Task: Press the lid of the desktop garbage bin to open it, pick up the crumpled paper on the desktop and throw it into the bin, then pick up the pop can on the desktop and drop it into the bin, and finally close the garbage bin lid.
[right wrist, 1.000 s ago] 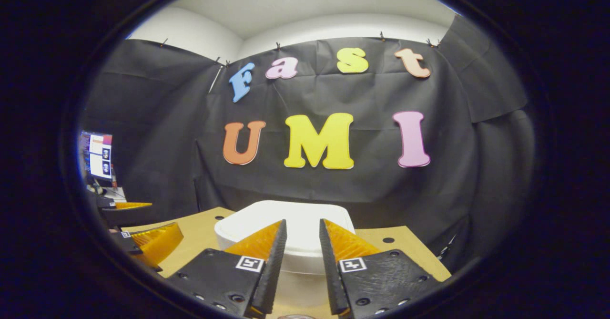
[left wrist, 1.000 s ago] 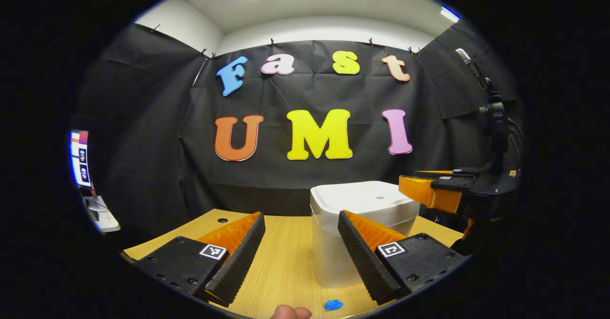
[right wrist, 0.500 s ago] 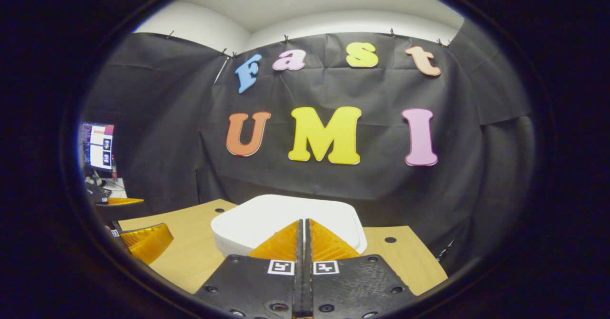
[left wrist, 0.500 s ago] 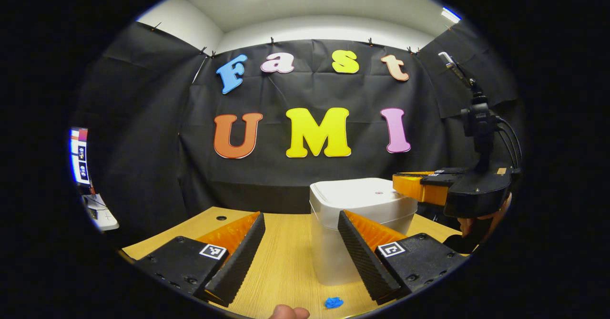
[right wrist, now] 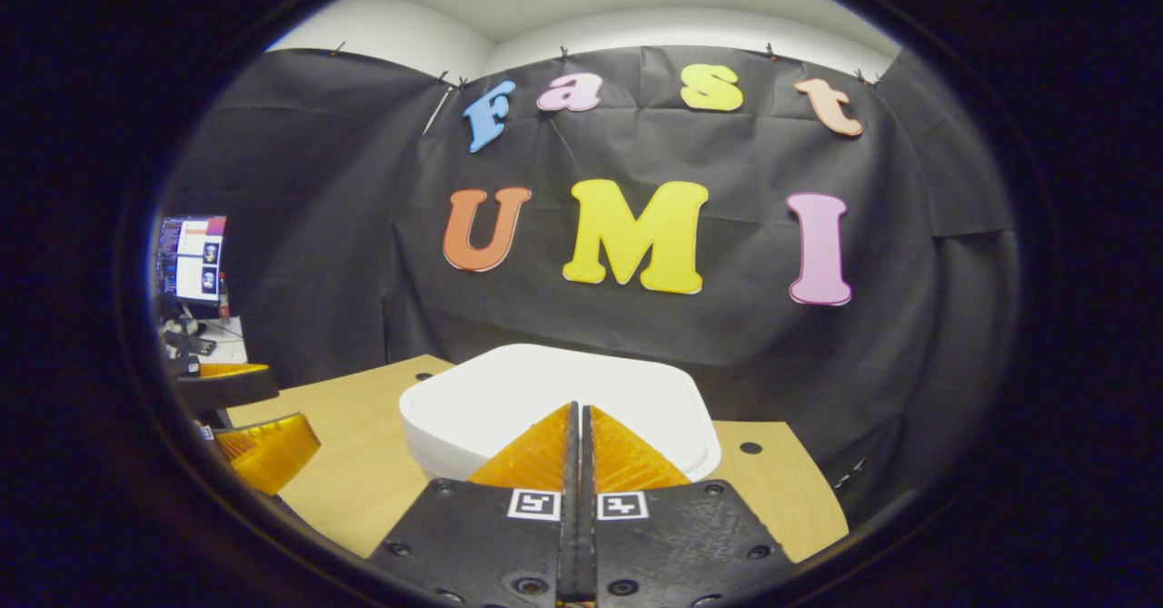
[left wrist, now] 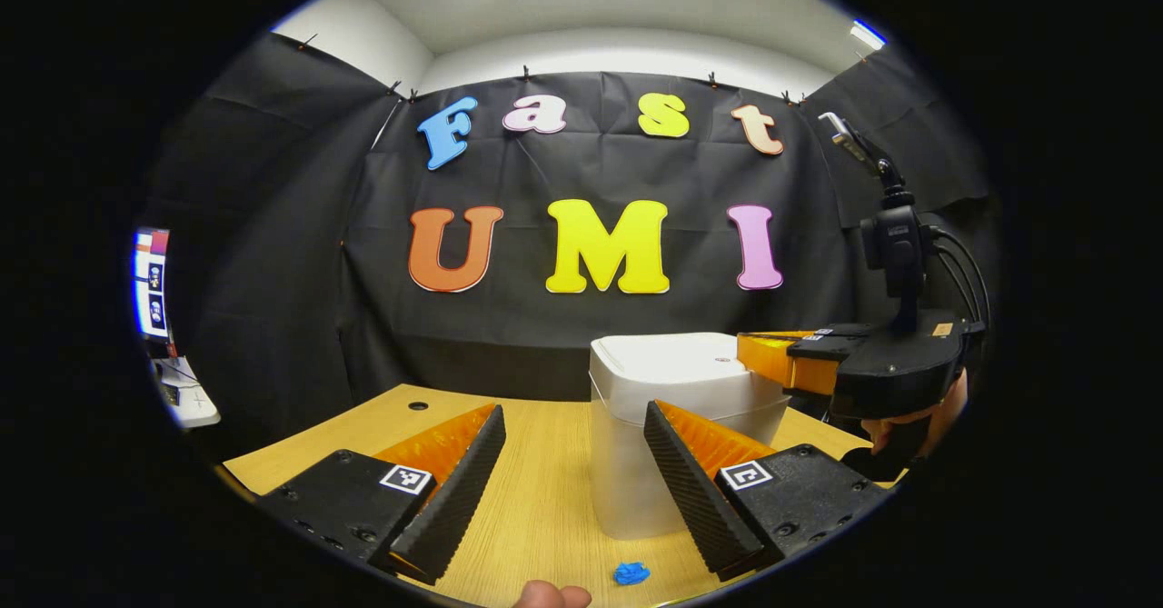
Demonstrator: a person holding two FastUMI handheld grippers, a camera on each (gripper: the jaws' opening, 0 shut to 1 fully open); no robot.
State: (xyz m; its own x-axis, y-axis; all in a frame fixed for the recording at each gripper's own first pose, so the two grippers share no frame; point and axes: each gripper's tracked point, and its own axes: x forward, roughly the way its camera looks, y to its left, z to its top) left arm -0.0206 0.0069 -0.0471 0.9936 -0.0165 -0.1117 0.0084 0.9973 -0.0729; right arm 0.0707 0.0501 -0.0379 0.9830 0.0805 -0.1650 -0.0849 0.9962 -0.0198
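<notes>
Flatly, ridged fingers (right wrist: 545, 449) meet over the smooth rounded-square lid (right wrist: 509, 390).

Wooden desk (left wrist: 536, 499); small blue scrap (left wrist: 631, 573) on it; monitor (right wrist: 189, 259) far left.

desk (left wrist: 536, 499) left of bin (left wrist: 636, 463) – bare | lid (right wrist: 509, 399) – right gripper (right wrist: 576, 413) above it

right tongs (right wrist: 577, 413): fingers closed together | moved over bin lid (right wrist: 545, 390), tips lower
</notes>
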